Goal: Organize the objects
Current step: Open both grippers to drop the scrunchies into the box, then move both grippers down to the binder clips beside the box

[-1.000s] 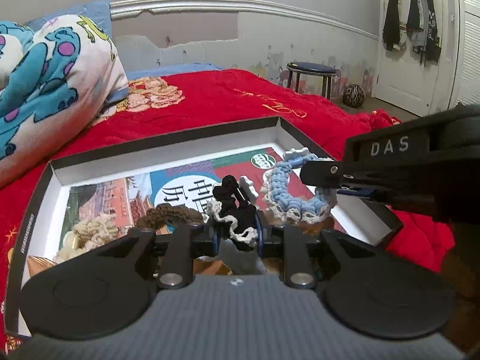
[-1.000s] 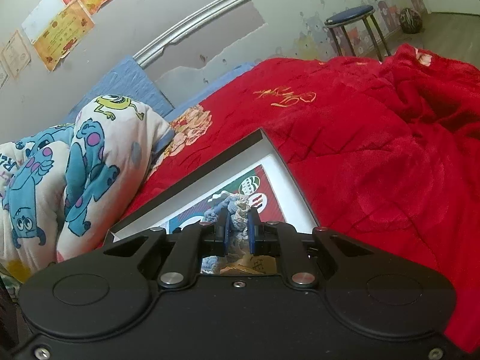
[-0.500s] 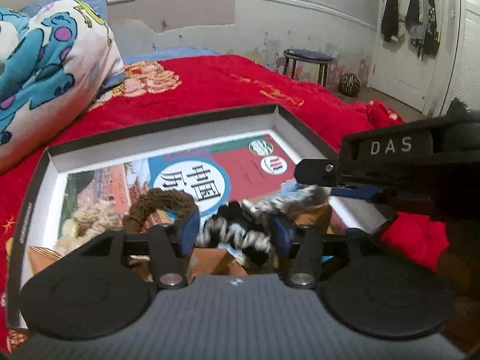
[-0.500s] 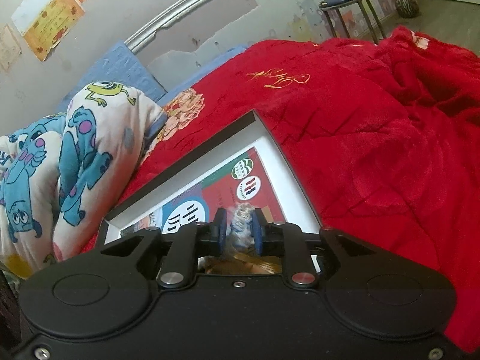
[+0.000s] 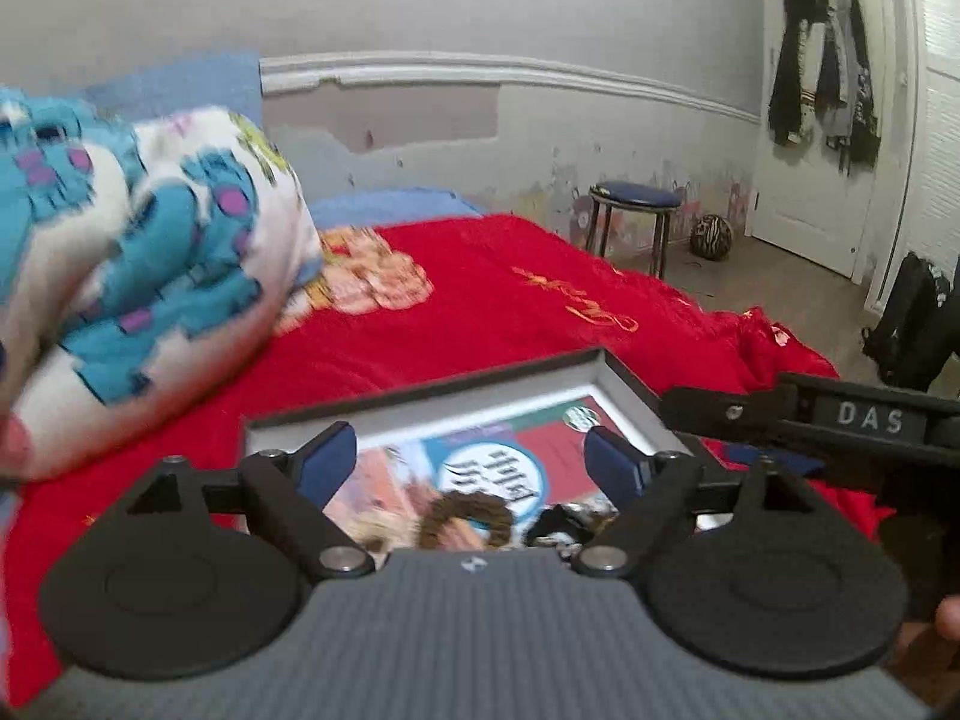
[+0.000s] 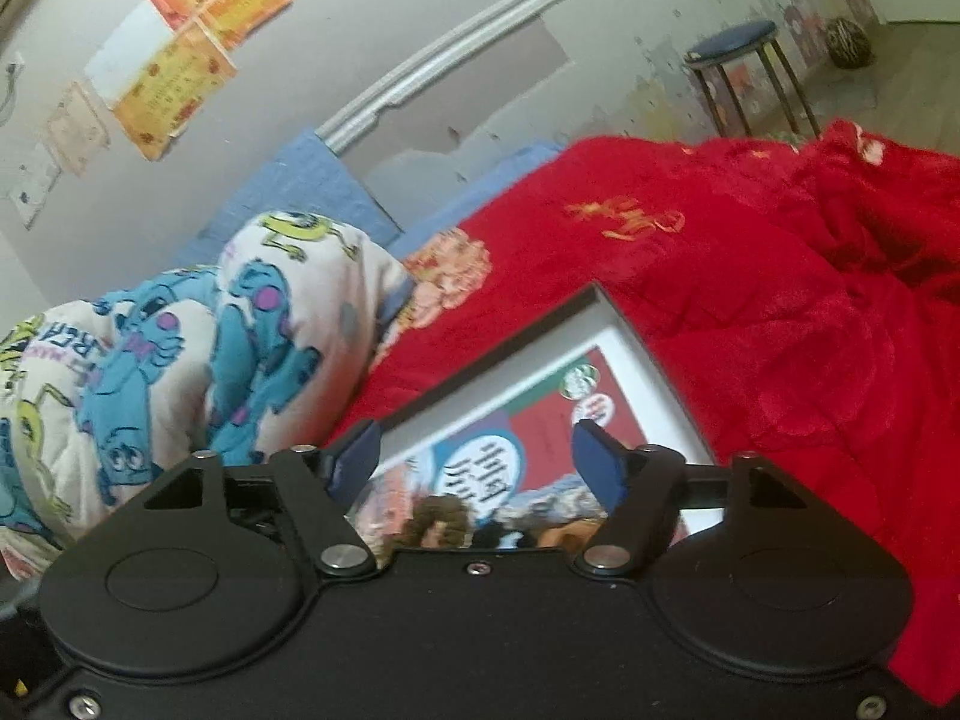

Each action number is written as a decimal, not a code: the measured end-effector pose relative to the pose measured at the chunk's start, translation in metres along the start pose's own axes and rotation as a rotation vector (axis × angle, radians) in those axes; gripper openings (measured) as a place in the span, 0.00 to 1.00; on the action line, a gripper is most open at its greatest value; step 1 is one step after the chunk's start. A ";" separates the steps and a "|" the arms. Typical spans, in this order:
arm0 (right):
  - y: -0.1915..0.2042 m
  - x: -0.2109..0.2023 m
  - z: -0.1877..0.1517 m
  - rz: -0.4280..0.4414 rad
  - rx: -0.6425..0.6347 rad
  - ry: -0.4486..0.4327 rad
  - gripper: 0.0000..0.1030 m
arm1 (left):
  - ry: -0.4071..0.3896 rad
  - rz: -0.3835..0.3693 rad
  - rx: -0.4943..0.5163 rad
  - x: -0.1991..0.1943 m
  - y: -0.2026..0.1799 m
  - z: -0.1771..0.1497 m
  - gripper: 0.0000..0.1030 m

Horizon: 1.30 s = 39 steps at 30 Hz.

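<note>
A shallow box (image 5: 432, 387) with dark walls and a printed picture inside lies on the red bedspread. Several crocheted hair ties lie at its near side: a brown one (image 5: 465, 519) and a black and white one (image 5: 561, 531). My left gripper (image 5: 474, 462) is open and empty above them. My right gripper (image 6: 477, 456) is open and empty over the same box (image 6: 606, 315); the brown tie (image 6: 435, 516) and the black and white tie (image 6: 498, 534) show just below its fingers. The right gripper's body crosses the left wrist view at the right (image 5: 840, 420).
A blue monster-print pillow (image 5: 138, 276) lies left of the box on the red bedspread (image 5: 480, 312). A blue stool (image 5: 633, 198) and a striped ball (image 5: 711, 234) stand on the floor beyond the bed. Clothes hang on the door (image 5: 822, 78).
Both grippers have opened and lifted. The left one let go of the black and white tie and the right one let go of the blue tie; both ties now lie in the box.
</note>
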State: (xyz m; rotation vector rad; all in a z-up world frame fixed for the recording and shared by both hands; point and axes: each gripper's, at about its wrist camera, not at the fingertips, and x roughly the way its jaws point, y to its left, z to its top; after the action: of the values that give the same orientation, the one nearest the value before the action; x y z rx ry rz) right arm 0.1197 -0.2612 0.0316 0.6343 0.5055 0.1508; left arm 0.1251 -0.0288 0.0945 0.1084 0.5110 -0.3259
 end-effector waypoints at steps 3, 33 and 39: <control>0.011 -0.014 -0.002 0.014 0.001 -0.016 0.79 | -0.032 0.023 0.052 -0.026 0.011 0.002 0.90; 0.041 -0.002 -0.105 -0.080 -0.055 0.273 0.62 | 0.246 0.038 0.098 0.001 0.004 -0.122 0.85; 0.041 0.012 -0.114 -0.130 -0.101 0.316 0.56 | 0.253 0.063 0.067 0.014 0.010 -0.126 0.77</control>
State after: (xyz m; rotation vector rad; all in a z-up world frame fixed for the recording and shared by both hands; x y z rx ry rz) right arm 0.0746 -0.1649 -0.0272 0.4786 0.8370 0.1537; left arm 0.0816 -0.0006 -0.0219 0.2319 0.7455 -0.2691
